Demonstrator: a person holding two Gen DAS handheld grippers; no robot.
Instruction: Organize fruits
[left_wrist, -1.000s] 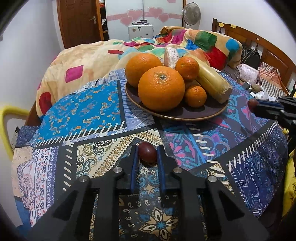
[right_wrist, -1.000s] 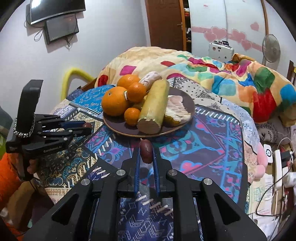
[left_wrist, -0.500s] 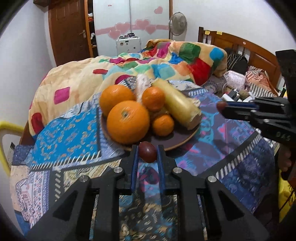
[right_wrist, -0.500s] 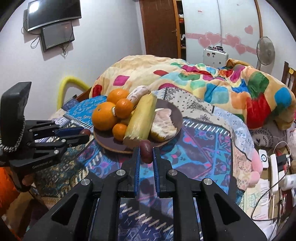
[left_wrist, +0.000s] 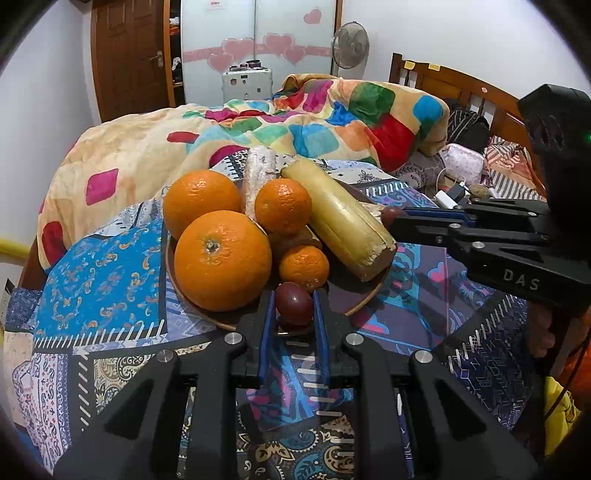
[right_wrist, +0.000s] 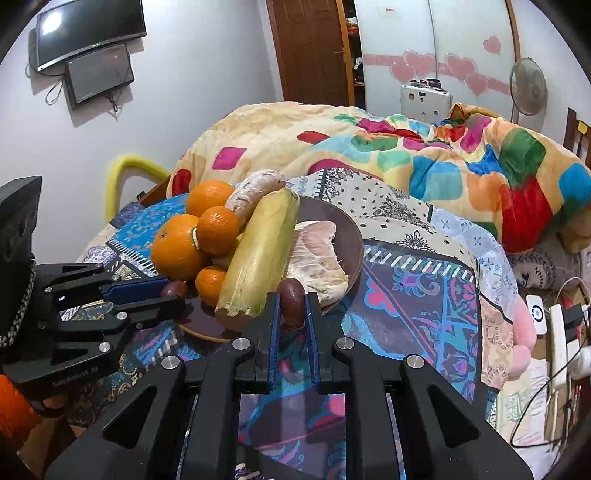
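The only text I can read is the white letters "DAS" on the black body of the right gripper (left_wrist: 388, 218). Pale small print on the left gripper (right_wrist: 173, 291) is too blurred to read.

bright, sharp, fisheye-warped dark corners

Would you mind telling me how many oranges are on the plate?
4: a large one at the front left, one behind it, a smaller one mid-pile, and the smallest at the front. More may be hidden under the pile.
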